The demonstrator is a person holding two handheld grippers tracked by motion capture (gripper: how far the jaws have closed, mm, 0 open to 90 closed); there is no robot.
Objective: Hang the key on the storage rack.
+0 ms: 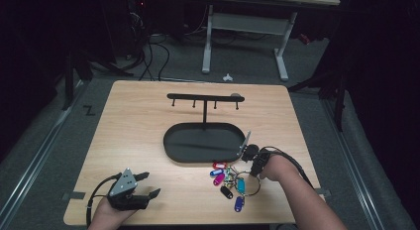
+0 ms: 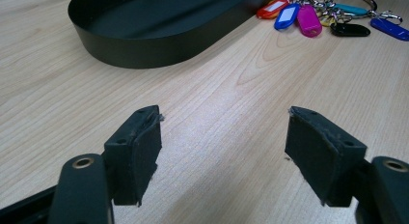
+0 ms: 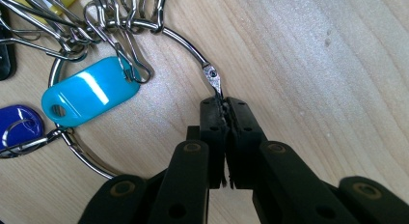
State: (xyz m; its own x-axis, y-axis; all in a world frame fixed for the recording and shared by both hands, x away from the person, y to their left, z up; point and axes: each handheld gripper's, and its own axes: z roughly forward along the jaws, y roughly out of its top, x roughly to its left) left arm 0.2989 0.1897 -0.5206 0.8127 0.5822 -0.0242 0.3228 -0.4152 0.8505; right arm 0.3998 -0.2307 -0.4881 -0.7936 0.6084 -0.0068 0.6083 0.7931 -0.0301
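Now the right gripper [image 3: 224,105] pinches the key ring [image 3: 181,40] just beside the tray [image 1: 171,150] — next, lift toward its hooks; the left gripper [image 2: 224,137] waits wide open.

1 key ring [image 3: 144,28], 1 tray [image 1: 173,151], 2 tools [image 1: 144,185]

From above the near edge, we look forward and down over the whole bench [image 1: 148,116]. The left tongs' camera sits low, looking across the wood at the black tray [image 2: 159,35] and key tags [image 2: 308,19], both also seen from above. The right tongs' camera looks closely down on the key ring [image 3: 183,40].
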